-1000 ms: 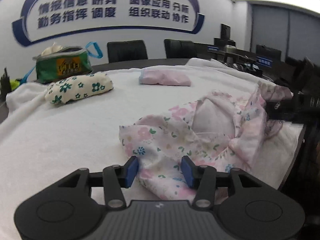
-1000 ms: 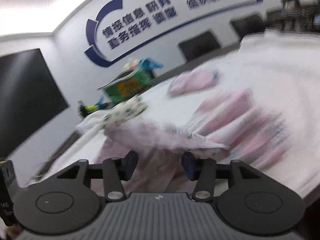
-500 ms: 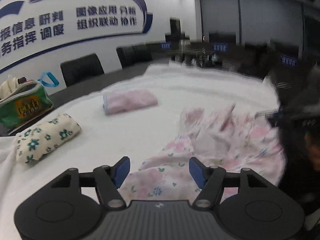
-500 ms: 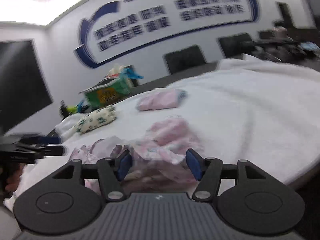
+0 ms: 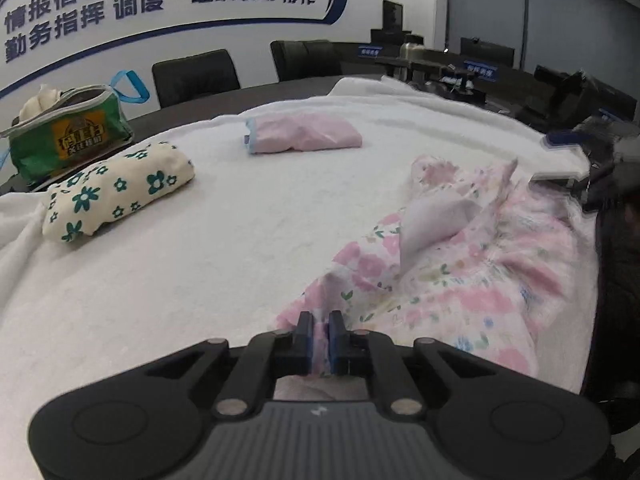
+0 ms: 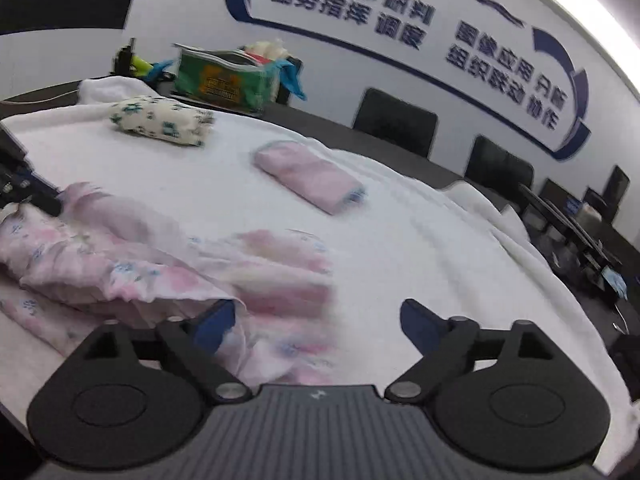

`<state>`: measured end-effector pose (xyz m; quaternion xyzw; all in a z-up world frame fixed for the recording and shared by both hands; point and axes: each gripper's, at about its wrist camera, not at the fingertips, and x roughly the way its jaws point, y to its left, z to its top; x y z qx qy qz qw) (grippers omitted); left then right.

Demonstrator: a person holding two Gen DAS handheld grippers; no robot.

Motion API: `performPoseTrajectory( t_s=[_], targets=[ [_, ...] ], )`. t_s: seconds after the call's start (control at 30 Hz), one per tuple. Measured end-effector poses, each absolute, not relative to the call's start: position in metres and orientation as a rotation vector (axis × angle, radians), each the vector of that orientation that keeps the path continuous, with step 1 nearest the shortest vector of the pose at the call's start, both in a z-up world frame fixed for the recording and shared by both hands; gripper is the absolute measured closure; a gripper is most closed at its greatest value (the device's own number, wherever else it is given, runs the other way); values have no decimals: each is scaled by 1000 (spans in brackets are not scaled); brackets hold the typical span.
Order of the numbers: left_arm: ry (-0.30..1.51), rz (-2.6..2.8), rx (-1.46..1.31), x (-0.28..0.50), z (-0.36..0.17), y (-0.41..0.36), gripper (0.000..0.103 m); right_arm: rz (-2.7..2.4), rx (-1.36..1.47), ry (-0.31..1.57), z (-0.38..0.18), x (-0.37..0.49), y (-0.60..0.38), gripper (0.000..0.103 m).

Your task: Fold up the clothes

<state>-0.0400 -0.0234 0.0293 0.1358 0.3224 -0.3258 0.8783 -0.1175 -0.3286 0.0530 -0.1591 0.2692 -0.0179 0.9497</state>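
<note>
A crumpled pink floral garment [image 5: 452, 264] lies on the white towel-covered table [image 5: 200, 248], at the right in the left wrist view. My left gripper [image 5: 319, 330] is shut on the garment's near corner, with cloth pinched between the blue pads. In the right wrist view the same garment [image 6: 152, 264] spreads across the lower left. My right gripper [image 6: 316, 320] stands open, its left finger [image 6: 216, 320] touching the cloth edge, its right finger over bare towel. The other gripper shows as a dark shape at each view's far edge.
A folded cream cloth with green flowers [image 5: 116, 192] and a folded pink cloth [image 5: 304, 134] lie farther back. A green bag [image 5: 64, 136] stands at the back left. Black chairs [image 5: 192, 76] line the far side. The table edge drops off at right.
My left gripper went from open to shut on the garment's corner. My right gripper opened wider and swung to the garment's right side. The garment has spread flatter.
</note>
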Motion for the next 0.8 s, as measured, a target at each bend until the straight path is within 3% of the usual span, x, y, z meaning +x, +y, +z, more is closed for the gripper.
performPoseTrajectory(
  t_s=[0.13, 0.27, 0.33, 0.4, 0.5, 0.57, 0.73, 0.8],
  targets=[
    [690, -681, 281, -36, 30, -23, 95, -286, -329, 559, 63, -125, -367, 12],
    [701, -713, 243, -22, 46, -24, 92, -213, -11, 529, 80, -159, -401, 12],
    [692, -748, 230, -13, 58, -25, 85, -52, 139, 538, 79, -176, -404, 12],
    [684, -784, 217, -4, 71, -27, 66, 86, 248, 567, 73, -184, -398, 12],
    [670, -837, 197, 10, 91, -29, 48, 273, 438, 673, 48, -180, -380, 12],
    [699, -918, 193, 25, 92, -46, 42, 284, 485, 731, 34, -170, -368, 12],
    [778, -962, 171, 44, 64, -84, 42, 141, 615, 701, 10, -156, -361, 13],
    [809, -979, 162, 52, 53, -99, 43, 86, 647, 654, 6, -150, -359, 19]
  ],
)
